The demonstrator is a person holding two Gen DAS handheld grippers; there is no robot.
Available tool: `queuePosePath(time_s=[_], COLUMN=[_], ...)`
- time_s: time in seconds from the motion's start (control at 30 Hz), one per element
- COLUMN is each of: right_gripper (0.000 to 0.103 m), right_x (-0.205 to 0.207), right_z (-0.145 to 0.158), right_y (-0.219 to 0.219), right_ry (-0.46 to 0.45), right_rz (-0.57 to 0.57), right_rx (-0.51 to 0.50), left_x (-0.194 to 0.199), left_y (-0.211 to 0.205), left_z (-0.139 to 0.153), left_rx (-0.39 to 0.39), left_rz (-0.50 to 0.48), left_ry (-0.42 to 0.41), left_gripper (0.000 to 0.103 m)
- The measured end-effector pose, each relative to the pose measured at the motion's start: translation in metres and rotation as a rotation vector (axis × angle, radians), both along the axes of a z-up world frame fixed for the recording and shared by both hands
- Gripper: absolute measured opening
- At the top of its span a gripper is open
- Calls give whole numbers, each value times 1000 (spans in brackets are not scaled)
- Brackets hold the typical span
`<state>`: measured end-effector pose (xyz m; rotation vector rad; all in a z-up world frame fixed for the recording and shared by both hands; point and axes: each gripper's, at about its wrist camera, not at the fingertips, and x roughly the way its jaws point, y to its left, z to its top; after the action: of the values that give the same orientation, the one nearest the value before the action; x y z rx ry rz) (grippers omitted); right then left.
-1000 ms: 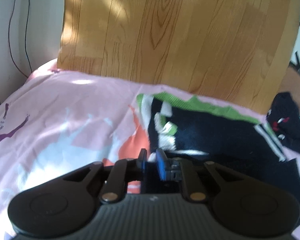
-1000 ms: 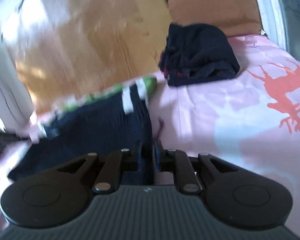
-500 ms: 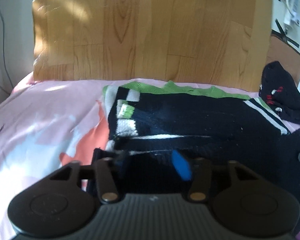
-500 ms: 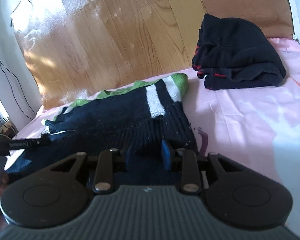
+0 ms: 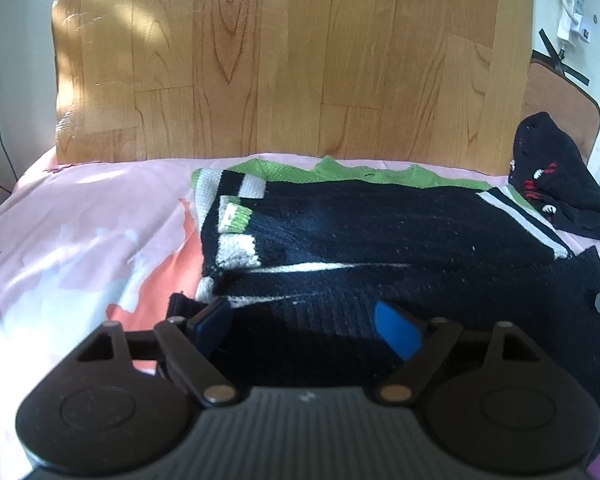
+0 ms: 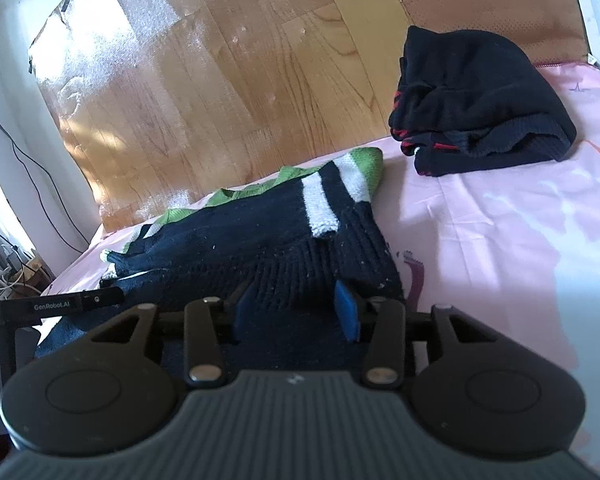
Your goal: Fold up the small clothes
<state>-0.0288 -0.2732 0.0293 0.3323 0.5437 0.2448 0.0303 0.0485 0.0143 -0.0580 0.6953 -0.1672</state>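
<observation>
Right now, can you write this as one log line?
left gripper open, just opened | right gripper open, just opened | striped sweater folded on bed

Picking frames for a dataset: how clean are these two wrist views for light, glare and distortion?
Left wrist: sharp, wooden board bowed by fisheye, navy sweater partly in shadow. Right wrist: sun glare washes out the board's upper left; the folded dark garment loses detail.

A home bedroom: a bed (image 5: 80, 216) under a pink printed sheet (image 6: 500, 216) carries knitted clothes, a wood-grain board (image 5: 292, 60) leans at its head, and cables (image 6: 4, 276) and a plug (image 5: 572, 20) sit by the white walls.
</observation>
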Motion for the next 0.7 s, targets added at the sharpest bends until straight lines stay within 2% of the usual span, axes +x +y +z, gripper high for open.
queuePosePath(time_s=[0.27, 0.33, 0.37, 0.4, 0.7], right_gripper=[51, 52, 52, 52, 53], right_x=[-2, -1, -1, -2, -2], right_z=[1, 1, 1, 1, 1], right_y=[0, -1, -1, -1, 0], right_ry=[-6, -7, -7, -6, -7], right_rz=[0, 1, 1, 1, 0], right_rx=[5, 6, 6, 6, 7], left_x=[-1, -1, -2, -3, -3], left_y=[-1, -1, -2, -2, 1], left_z=[0, 1, 1, 2, 3], left_rx=[1, 3, 11, 14, 17], left_rz=[-9, -15, -9, 0, 24], left_ry=[0, -1, -8, -18, -20], left_gripper=[87, 94, 101, 103, 103])
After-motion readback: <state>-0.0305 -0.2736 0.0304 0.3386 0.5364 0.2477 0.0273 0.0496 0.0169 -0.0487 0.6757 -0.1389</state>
